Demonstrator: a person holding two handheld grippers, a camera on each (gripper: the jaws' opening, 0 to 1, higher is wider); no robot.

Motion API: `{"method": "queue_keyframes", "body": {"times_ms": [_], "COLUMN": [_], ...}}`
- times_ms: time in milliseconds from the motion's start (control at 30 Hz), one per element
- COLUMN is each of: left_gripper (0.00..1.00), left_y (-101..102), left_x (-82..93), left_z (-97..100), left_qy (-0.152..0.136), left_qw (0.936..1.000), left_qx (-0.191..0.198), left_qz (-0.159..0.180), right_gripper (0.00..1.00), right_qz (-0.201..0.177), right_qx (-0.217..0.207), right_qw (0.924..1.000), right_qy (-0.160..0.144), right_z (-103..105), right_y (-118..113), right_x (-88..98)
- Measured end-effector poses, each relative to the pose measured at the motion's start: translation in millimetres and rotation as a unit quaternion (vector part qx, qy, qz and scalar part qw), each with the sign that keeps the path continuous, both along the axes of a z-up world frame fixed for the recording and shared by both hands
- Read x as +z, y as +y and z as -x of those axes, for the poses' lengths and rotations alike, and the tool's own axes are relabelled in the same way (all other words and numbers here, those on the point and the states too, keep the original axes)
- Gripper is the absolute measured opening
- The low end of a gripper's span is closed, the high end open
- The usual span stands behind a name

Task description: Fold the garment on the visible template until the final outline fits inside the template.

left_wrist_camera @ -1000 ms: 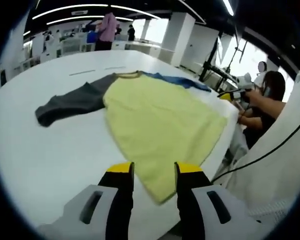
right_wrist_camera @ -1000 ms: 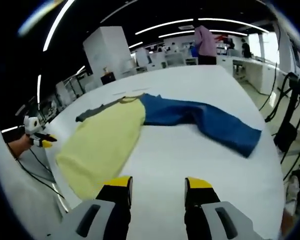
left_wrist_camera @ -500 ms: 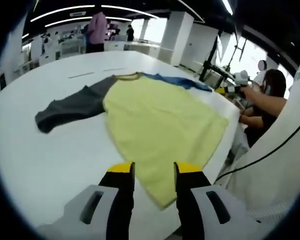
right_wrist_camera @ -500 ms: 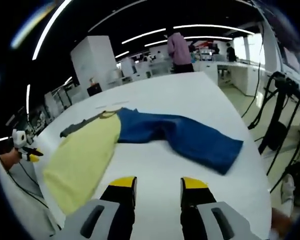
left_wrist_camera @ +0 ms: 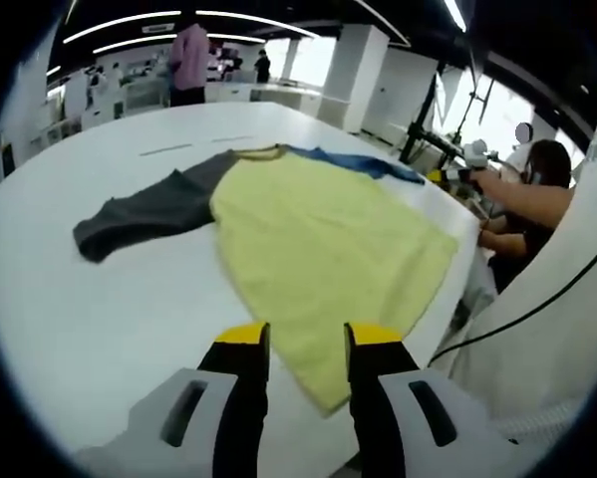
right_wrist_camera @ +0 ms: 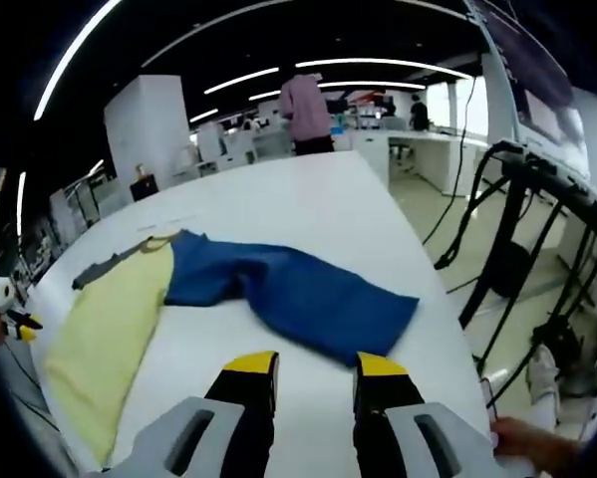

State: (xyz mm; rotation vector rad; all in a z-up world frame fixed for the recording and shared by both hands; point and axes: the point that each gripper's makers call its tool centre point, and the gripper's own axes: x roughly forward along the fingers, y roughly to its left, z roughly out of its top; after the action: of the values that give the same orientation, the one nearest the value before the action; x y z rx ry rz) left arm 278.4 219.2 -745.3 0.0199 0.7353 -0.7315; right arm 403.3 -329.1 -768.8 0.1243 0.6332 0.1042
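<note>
A shirt lies flat on the white table (left_wrist_camera: 99, 319). Its yellow body (left_wrist_camera: 318, 234) spreads across the middle, with a grey sleeve (left_wrist_camera: 144, 207) out to the left and a blue sleeve (left_wrist_camera: 363, 162) at the far side. My left gripper (left_wrist_camera: 306, 344) stands open at the yellow hem, whose corner lies between the jaws. In the right gripper view the blue sleeve (right_wrist_camera: 298, 297) stretches toward me, beside the yellow body (right_wrist_camera: 99, 339) and the grey sleeve (right_wrist_camera: 104, 269). My right gripper (right_wrist_camera: 315, 370) is open just short of the blue cuff, over bare table.
Thin dark line marks (left_wrist_camera: 163, 149) sit on the table beyond the shirt. A seated person (left_wrist_camera: 537, 189) at the table edge holds a yellow-tipped tool (left_wrist_camera: 455, 176). A person in pink (right_wrist_camera: 308, 105) stands far back. Black stands and cables (right_wrist_camera: 517, 229) crowd the right.
The right gripper view has swung and closed in on the blue sleeve's cuff, with its jaws a little narrower. The left gripper view has barely shifted. The shirt lies as before.
</note>
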Motion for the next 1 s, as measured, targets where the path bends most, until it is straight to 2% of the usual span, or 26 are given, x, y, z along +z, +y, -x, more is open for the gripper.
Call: {"method": "queue_keyframes", "body": {"times_ms": [200,500,700,833,1000], "left_gripper": [0.27,0.27,0.27,0.27,0.26], "left_y": [2.3,1.9,2.9,3.6,4.2], "left_x": [-1.6,-1.6,-3.0,-3.6,-5.1], "left_z": [-0.5,-1.0,0.1,0.4,0.6], "left_qy": [0.001,0.001,0.003,0.003,0.005], "left_qw": [1.0000,1.0000,1.0000,1.0000,1.0000], "left_qx": [0.004,0.004,0.005,0.006,0.005], "left_qz": [-0.003,-0.003,-0.003,-0.003,-0.004], "right_gripper": [0.24,0.23,0.20,0.17,0.10], "right_qz": [-0.011,-0.009,-0.002,0.004,0.031], "right_qx": [-0.037,-0.064,-0.062,-0.056,-0.032], "right_qw": [0.9993,0.9976,0.9971,0.9975,0.9979], "right_qy": [0.001,0.023,0.042,0.043,0.048], "right_z": [-9.4,-7.1,-5.2,-7.7,-8.9], "right_y": [-17.6,-13.2,-10.1,-9.6,-8.2], "right_x": [-3.1,-11.8,-20.7,-19.3,-20.2]}}
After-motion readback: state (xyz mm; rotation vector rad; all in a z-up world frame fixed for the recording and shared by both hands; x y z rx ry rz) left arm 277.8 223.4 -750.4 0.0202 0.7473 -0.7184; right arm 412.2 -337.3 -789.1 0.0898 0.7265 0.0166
